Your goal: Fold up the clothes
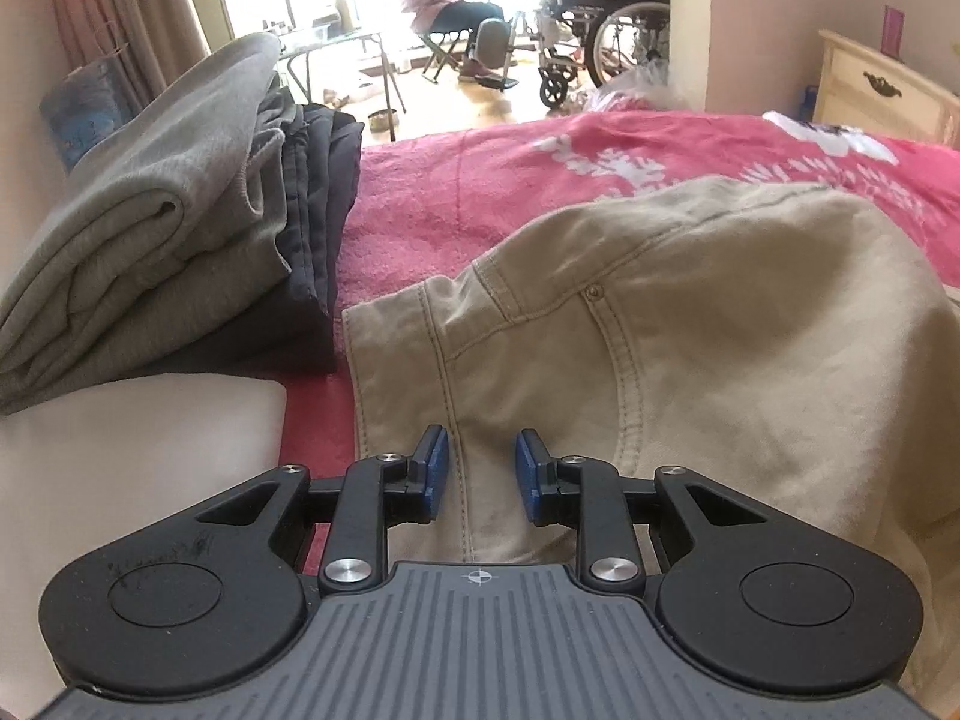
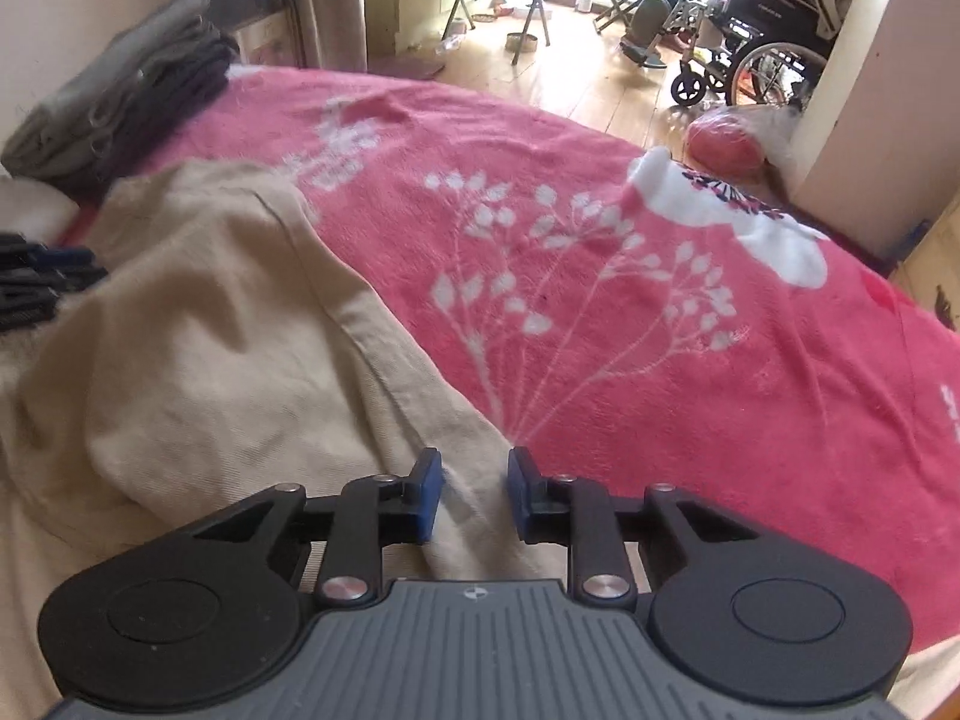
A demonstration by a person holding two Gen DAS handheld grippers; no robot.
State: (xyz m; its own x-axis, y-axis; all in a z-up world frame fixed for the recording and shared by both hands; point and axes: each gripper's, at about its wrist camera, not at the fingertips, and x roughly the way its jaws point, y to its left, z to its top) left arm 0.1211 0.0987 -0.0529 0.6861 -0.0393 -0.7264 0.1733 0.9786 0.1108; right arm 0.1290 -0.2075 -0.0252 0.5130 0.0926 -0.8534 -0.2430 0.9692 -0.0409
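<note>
The beige cotton trousers (image 1: 690, 324) with thick stitched seams lie crumpled on the bed, over the pink fleecy blanket (image 2: 630, 312) with white flower print. The left claw (image 1: 482, 474) is spread above a seam of them, pinching nothing. The right claw (image 2: 475, 495) is spread too, over their edge. Beside them stands a pile of folded grey and dark clothes (image 1: 180, 228).

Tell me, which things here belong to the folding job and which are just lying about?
Part of the job:
- beige trousers
- stack of folded clothes
- left hand-held gripper
- right hand-held gripper

Just lying about:
- pink blanket
- wheelchair
- dresser
</note>
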